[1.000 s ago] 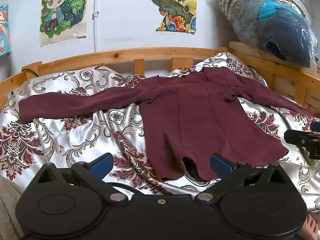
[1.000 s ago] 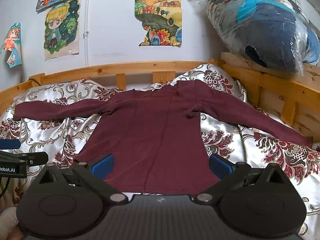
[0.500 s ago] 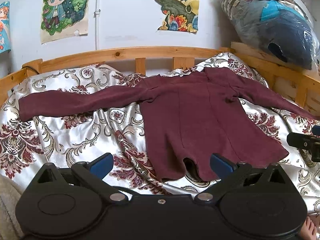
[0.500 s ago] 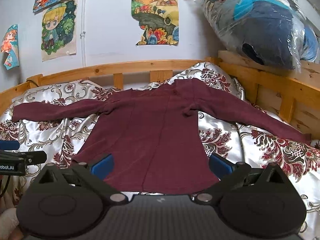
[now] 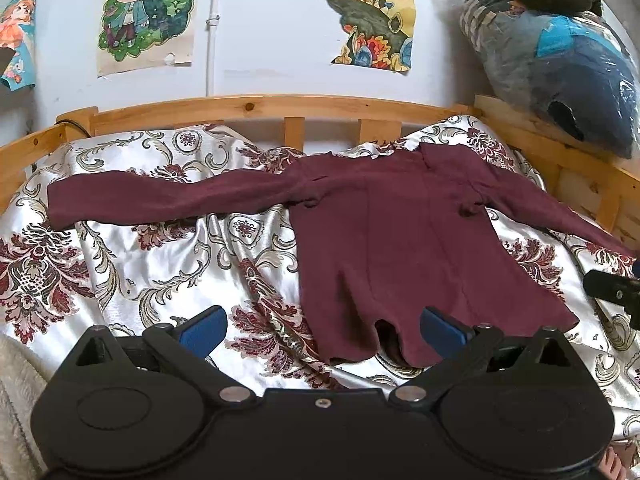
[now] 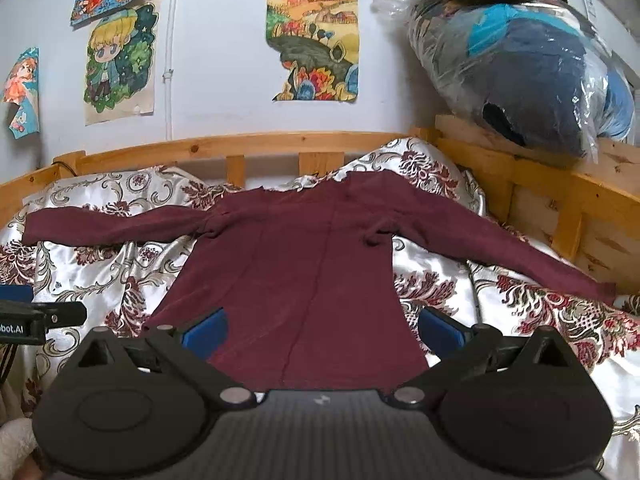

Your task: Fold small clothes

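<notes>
Shirt lies spread beyond both gaping tongs.

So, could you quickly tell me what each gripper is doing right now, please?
Left gripper: open, holding nothing, above the near hem of the maroon top.
Right gripper: open, holding nothing, above the same hem.

the only readable lettering is "bot.ai", white on the black body of the left gripper at the left edge of the right wrist view, its beginning cut off by the frame.
</notes>
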Demonstrator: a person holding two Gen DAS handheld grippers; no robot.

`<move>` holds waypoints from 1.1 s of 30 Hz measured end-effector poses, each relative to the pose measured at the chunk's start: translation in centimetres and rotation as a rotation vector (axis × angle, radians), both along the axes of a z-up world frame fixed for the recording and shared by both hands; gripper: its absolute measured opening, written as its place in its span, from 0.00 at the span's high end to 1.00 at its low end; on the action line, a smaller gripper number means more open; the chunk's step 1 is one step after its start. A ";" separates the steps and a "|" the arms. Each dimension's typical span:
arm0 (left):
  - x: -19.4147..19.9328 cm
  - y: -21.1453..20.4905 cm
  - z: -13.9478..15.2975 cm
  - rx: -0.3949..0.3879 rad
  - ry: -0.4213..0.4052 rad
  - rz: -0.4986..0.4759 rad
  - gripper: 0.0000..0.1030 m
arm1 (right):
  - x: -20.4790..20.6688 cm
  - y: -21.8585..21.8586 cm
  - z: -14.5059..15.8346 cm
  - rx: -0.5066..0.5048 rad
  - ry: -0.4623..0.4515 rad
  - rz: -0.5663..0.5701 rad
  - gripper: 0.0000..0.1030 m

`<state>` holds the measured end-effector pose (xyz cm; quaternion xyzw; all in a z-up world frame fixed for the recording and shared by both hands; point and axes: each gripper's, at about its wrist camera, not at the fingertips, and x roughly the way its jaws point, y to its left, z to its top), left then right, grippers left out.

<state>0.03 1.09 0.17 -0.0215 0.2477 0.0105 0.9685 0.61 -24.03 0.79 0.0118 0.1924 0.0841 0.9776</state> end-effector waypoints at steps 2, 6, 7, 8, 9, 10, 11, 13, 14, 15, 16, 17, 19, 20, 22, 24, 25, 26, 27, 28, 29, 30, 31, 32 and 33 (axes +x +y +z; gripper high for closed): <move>0.1 0.0 0.0 -0.006 -0.001 -0.005 0.01 | 0.0 -0.1 0.2 -0.002 -0.002 -0.013 0.00; 0.2 -0.1 -0.3 0.003 0.008 -0.002 0.01 | 0.0 -0.3 0.3 0.001 -0.007 -0.021 0.00; 0.3 -0.1 -0.3 0.003 0.010 -0.003 0.01 | 0.0 -0.4 0.2 0.004 -0.003 -0.018 0.00; 0.3 -0.1 -0.4 0.004 0.012 -0.005 0.01 | 0.0 -0.4 0.2 0.005 0.001 -0.016 0.00; 0.4 -0.1 -0.4 0.005 0.013 -0.006 0.01 | 0.0 -0.4 0.1 0.007 0.005 -0.014 0.00; 0.5 -0.1 -0.4 0.005 0.013 -0.007 0.01 | 0.0 -0.4 0.1 0.008 0.007 -0.014 0.00; 0.5 -0.1 -0.4 0.005 0.014 -0.007 0.01 | 0.1 -0.4 0.1 0.009 0.009 -0.012 0.00; 0.7 -0.2 -0.5 0.006 0.018 -0.007 0.01 | 0.0 -0.2 0.1 0.007 0.009 -0.007 0.00; 0.7 -0.2 -0.5 0.008 0.019 -0.008 0.01 | 0.2 -0.2 0.1 0.006 0.010 -0.004 0.00; 0.7 -0.2 -0.5 0.007 0.017 -0.007 0.01 | 0.2 -0.1 0.1 0.005 0.010 -0.001 0.00; 0.7 -0.2 -0.5 0.007 0.016 -0.007 0.01 | 0.2 -0.1 0.2 0.003 0.009 0.000 0.00; 0.7 -0.2 -0.5 0.007 0.013 -0.006 0.01 | 0.2 0.0 0.1 0.001 0.008 -0.001 0.00; 0.7 -0.2 -0.5 0.007 0.007 -0.002 0.01 | 0.2 0.0 0.2 0.001 0.009 -0.005 0.00; 0.6 -0.1 -0.5 0.005 0.002 -0.001 0.01 | 0.2 0.0 0.2 0.002 0.010 -0.008 0.00; 0.5 -0.1 -0.5 0.004 -0.003 -0.002 0.01 | 0.2 -0.1 0.2 0.003 0.007 -0.016 0.00; 0.4 -0.1 -0.5 0.009 -0.002 -0.004 0.01 | 0.3 -0.2 0.2 0.004 0.004 -0.018 0.00; 0.4 -0.2 -0.6 0.010 -0.003 -0.006 0.01 | 0.3 -0.2 0.2 0.005 0.004 -0.019 0.00; 0.3 -0.2 -0.6 0.013 -0.004 -0.007 0.01 | 0.2 -0.2 0.1 0.005 0.004 -0.019 0.00; 0.3 -0.3 -0.6 0.015 -0.005 -0.008 0.01 | 0.3 -0.2 0.1 0.007 0.005 -0.017 0.00; 0.3 -0.3 -0.6 0.017 -0.006 -0.008 0.01 | 0.3 -0.2 0.1 0.006 0.006 -0.014 0.00; 0.3 -0.3 -0.5 0.018 -0.007 -0.008 0.01 | 0.2 -0.1 0.1 0.005 0.006 -0.014 0.00; 0.2 -0.3 -0.5 0.018 -0.006 -0.007 0.01 | 0.2 -0.1 0.1 0.004 0.004 -0.013 0.00; 0.2 -0.3 -0.5 0.017 -0.006 -0.006 0.01 | 0.1 -0.1 0.0 0.003 0.003 -0.012 0.00; 0.2 -0.3 -0.5 0.015 -0.006 -0.006 0.01 | 0.2 -0.1 0.0 0.003 0.005 -0.012 0.00; 0.3 -0.2 -0.5 0.013 -0.005 -0.005 0.01 | 0.2 -0.1 0.0 0.003 0.007 -0.012 0.00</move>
